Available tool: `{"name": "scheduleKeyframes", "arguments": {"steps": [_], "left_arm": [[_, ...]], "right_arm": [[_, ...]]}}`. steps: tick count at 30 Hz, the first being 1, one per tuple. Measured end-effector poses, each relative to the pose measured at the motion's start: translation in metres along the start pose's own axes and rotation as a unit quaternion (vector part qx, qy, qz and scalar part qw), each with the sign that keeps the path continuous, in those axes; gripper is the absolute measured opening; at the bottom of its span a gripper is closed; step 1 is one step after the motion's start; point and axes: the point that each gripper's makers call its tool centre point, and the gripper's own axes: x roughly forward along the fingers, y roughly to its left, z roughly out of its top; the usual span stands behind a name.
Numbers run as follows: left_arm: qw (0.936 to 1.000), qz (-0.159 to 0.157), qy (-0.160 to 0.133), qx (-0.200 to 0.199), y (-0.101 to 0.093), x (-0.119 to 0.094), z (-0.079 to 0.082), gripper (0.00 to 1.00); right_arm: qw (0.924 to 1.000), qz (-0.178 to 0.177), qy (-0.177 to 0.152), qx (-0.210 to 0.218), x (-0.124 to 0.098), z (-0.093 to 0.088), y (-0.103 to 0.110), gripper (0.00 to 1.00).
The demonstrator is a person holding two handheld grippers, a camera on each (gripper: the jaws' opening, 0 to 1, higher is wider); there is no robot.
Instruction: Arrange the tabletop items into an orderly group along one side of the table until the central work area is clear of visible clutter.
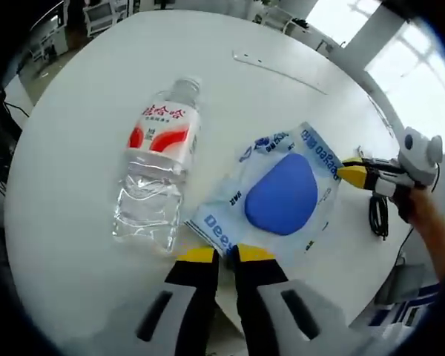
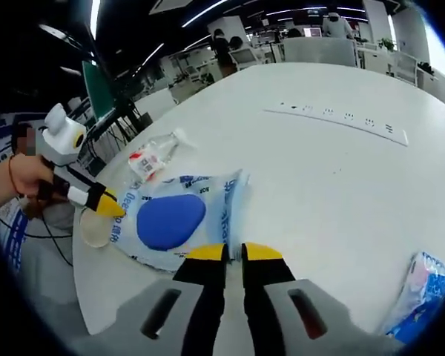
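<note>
On the round white desk [image 1: 74, 148] a clear plastic packet with blue print and a blue oval pad inside [image 1: 282, 193] lies near the desk's edge, held at two opposite edges. In the left gripper view the left tongs [image 1: 226, 256] rise from the bottom with their yellow tips close together at the packet's near edge, which seems pinched between them. At the packet's far edge the right tongs [image 1: 352, 174] come in from the right, yellow tip touching the plastic, with a hand [image 1: 423, 211] behind them. A clear water bottle with a red and white label [image 1: 159, 167] lies on its side just beside the packet, apart from both tongs, its cap pointing toward the middle of the desk. In the right gripper view the right tongs [image 2: 233, 254] are drawn nearly shut at the packet's [image 2: 170, 219] edge, and the left tongs [image 2: 104, 204] reach its opposite side, held by a hand [image 2: 18, 178]; the bottle [image 2: 152, 159] lies beyond the packet. A long white power strip [image 2: 337, 119] lies flat farther across the desk [image 2: 319, 193], well apart, and a second blue and pink packet [image 2: 423, 289] sits at the desk's edge at the right of that view
</note>
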Motion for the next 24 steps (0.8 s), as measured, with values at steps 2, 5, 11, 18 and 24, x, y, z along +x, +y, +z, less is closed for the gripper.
{"name": "scheduleKeyframes", "arguments": {"steps": [2,5,11,18,24], "left_arm": [[1.0,-0.004,0.0,0.0,-0.002,0.0,0.0,0.01],[1.0,-0.008,0.001,0.0,-0.003,0.001,0.0,0.0],[0.9999,-0.015,-0.002,0.004,-0.008,-0.001,0.001,0.0],[0.9997,-0.022,-0.01,0.003,-0.012,-0.006,0.005,0.0],[0.9994,-0.027,-0.019,0.006,-0.016,-0.012,0.01,0.0]], "right_arm": [[1.0,0.004,0.0,0.001,0.0,0.0,0.002,0.02],[1.0,0.004,0.0,-0.002,-0.002,0.001,0.002,0.0],[1.0,0.002,-0.005,-0.006,-0.01,0.005,0.002,0.0],[0.9998,0.0,-0.017,-0.005,-0.019,0.012,0.002,0.0],[0.9996,-0.001,-0.027,-0.001,-0.027,0.016,0.003,0.0]]}}
